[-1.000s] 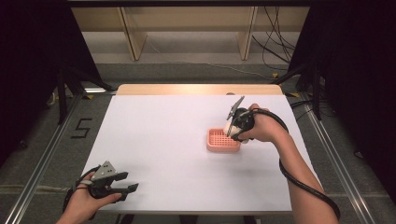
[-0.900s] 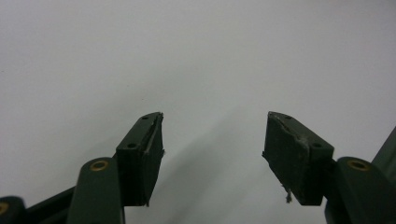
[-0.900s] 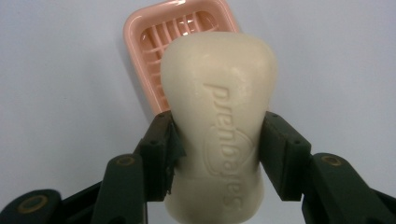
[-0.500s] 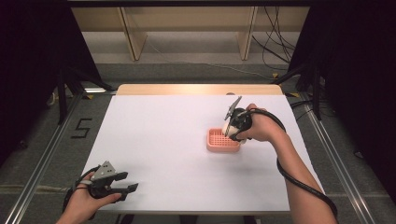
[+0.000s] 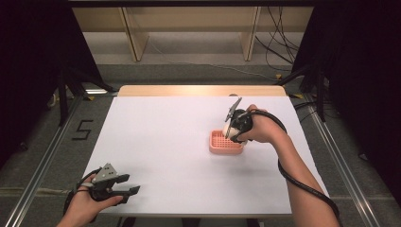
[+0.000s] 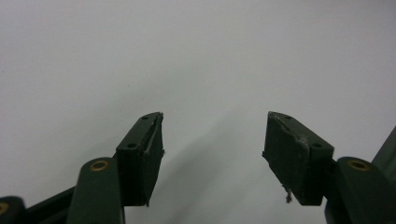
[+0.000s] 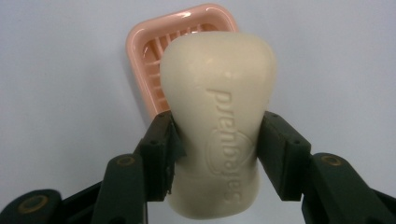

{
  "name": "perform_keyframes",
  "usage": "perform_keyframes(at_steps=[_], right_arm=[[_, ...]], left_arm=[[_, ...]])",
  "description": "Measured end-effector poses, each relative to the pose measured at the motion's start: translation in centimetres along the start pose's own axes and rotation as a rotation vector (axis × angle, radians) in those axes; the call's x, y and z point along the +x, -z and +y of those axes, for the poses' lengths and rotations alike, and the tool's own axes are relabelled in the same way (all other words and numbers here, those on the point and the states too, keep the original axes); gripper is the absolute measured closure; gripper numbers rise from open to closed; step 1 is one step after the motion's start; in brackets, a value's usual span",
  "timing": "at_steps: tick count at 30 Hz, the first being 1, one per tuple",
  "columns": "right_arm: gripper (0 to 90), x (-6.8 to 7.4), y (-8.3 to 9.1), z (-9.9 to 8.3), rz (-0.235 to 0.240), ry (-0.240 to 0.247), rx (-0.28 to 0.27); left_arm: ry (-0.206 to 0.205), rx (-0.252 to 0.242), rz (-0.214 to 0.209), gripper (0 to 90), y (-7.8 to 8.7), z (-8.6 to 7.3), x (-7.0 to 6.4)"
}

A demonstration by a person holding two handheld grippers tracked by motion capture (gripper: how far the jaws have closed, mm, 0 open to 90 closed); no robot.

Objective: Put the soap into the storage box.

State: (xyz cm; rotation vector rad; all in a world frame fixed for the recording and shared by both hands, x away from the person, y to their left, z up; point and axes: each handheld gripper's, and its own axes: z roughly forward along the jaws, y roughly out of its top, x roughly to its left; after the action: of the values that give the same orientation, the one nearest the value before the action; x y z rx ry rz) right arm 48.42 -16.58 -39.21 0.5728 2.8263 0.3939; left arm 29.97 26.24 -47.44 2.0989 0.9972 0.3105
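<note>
A cream bar of soap [image 7: 217, 126], waisted in outline and stamped with raised lettering, is sitting clamped between the two black jaws of the right gripper [image 7: 217, 154], which are pressing on its narrow middle from either side. The bar's broad upper end is jutting well beyond the jaw tips, and its lower end is reaching back between the arms. Just past that upper end, a pink slatted soap dish [image 7: 154, 51] is lying on the white table [image 7: 56, 93], partly hidden behind the bar. In the high view, the right gripper [image 5: 230, 128] is hovering over the dish's [image 5: 220, 145] far edge with a pale lump, probably the soap [image 5: 225, 128], showing at its tip; whether the bar is touching the dish is hard to judge there. The right hand [image 5: 260, 130] is wrapping the gripper's body, its cable trailing along the forearm.

Well apart, at the table's [image 5: 161, 142] near left corner, the left gripper [image 5: 130, 189] is resting in the left hand [image 5: 90, 201]. Its jaws are standing wide apart with nothing between them, over bare white tabletop [image 6: 196, 60].
</note>
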Motion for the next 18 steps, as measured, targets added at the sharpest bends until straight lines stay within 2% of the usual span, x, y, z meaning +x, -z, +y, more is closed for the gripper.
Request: perform_keyframes(at_steps=[1,2,3,4,6,8,9,11,13,18], right_arm=[[50.7,0.05,-0.04,0.02,-0.010,-0.007,-0.005],[50.7,-0.05,-0.07,0.10,0.003,0.006,0.004],[50.7,0.00,-0.13,0.15,0.010,0.001,0.006],[50.7,0.10,-0.23,0.19,-0.003,-0.002,0.002],[50.7,0.07,-0.34,0.33,0.011,0.011,0.004],[50.7,0.15,-0.41,0.40,0.000,0.006,0.003],[50.7,0.08,-0.41,0.49,0.017,0.013,0.015],[50.7,0.23,-0.50,0.55,0.006,0.004,0.012],[50.7,0.17,-0.56,0.69,0.016,0.025,0.016],[50.7,0.23,-0.64,0.93,0.013,0.035,0.013]], left_arm=[[0.001,-0.001,0.001,37.0,0.00,-0.01,-0.01],[0.001,0.001,0.000,37.0,0.00,-0.01,0.00],[-0.021,0.003,0.002,37.0,0.04,0.03,0.10],[-0.022,0.003,0.001,37.0,0.03,0.04,0.09],[-0.022,0.002,0.000,36.9,0.02,0.05,0.09],[-0.022,0.003,0.000,37.0,0.02,0.05,0.09],[-0.023,0.002,0.001,37.0,0.04,0.04,0.09],[-0.002,-0.001,0.000,37.0,0.00,0.00,0.00],[-0.001,-0.002,0.000,36.9,0.00,0.01,0.00],[-0.001,-0.001,-0.001,36.9,0.00,0.00,-0.01]])
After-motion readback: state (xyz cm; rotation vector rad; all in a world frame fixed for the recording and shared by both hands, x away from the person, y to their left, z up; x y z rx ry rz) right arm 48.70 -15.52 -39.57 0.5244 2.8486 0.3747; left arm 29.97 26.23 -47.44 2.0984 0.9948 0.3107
